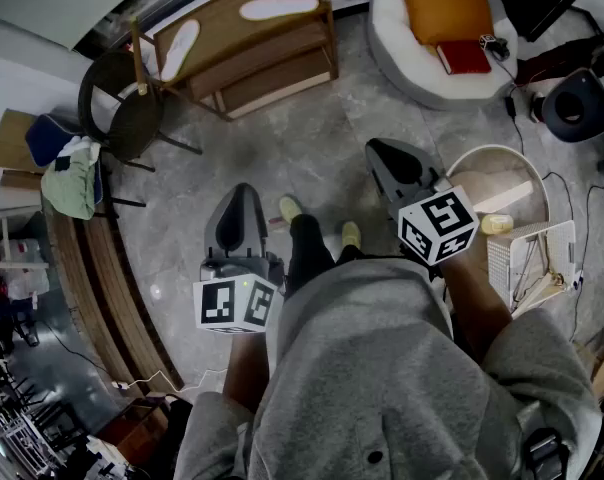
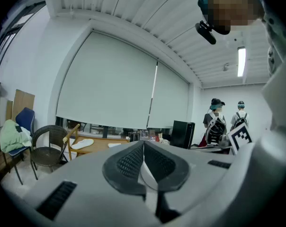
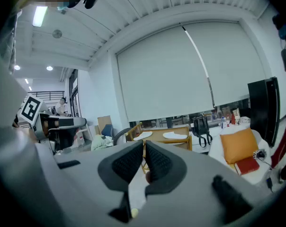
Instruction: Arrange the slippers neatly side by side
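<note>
1. Slippers lie apart on the wooden bench (image 1: 227, 30): right slipper (image 1: 279, 7) and left slipper (image 1: 179, 48), well away from both tools.
2. Left tool (image 1: 239, 200): jaws together, empty.
3. Right tool (image 1: 389, 156): jaws together, empty.

I see grey floor (image 1: 282, 148) across the middle of the head view. At upper centre stands a wooden rack (image 1: 227, 23), and left of it a dark wicker chair (image 1: 122, 108). Further left, a blue chair (image 1: 44, 138) carries a green cloth (image 1: 74, 186). At upper right sits a white pouf (image 1: 397, 63) with an orange cushion (image 1: 444, 8) and a red book (image 1: 464, 56) on it. A white basket (image 1: 510, 258) lies near the right edge. In the left gripper view a pale blind (image 2: 110, 79) covers the far wall, and two people (image 2: 216, 122) stand at the right under a ceiling light (image 2: 241, 60). In the right gripper view a black bag (image 3: 200, 126) shows just right of the rack.
</note>
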Available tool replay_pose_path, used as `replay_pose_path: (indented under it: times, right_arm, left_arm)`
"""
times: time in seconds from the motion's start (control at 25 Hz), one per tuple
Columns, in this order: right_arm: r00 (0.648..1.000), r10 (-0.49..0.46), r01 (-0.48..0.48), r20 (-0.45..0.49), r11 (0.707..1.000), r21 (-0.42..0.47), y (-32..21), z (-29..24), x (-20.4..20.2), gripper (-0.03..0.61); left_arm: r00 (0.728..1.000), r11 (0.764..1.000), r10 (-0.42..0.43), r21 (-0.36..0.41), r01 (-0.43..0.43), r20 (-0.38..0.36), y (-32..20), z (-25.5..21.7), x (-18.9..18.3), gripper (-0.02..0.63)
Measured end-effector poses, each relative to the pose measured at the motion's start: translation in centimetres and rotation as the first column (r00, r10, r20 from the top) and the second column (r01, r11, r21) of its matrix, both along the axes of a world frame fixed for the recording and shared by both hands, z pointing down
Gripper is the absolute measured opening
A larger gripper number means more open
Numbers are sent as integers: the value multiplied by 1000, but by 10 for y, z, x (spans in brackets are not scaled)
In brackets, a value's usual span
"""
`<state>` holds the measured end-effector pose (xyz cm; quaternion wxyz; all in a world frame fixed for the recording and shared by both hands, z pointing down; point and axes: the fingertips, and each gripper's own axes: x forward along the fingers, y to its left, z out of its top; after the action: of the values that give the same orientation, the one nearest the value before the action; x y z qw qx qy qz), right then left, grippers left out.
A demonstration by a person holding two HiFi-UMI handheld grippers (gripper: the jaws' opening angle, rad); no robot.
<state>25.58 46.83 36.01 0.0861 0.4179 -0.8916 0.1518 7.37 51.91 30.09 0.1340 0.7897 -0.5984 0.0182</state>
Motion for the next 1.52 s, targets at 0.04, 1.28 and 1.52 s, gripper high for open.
replay_pose_path:
  times: [0.04, 1.28, 1.52]
  right_arm:
    - [1000, -1, 1, -1, 1000, 1, -1, 1, 1, 32]
    - [1000, -14, 13, -10, 999, -44, -116, 16, -69, 32]
    - [999, -17, 15, -33, 998, -62, -172, 24, -96, 32]
  left_arm:
    - [1000, 1000, -1, -1, 1, 1, -1, 1, 2, 15]
    - [999, 999, 31, -21, -32, -27, -115, 21, -62, 15]
    - [999, 998, 35, -46, -37, -41, -172, 30, -89, 15]
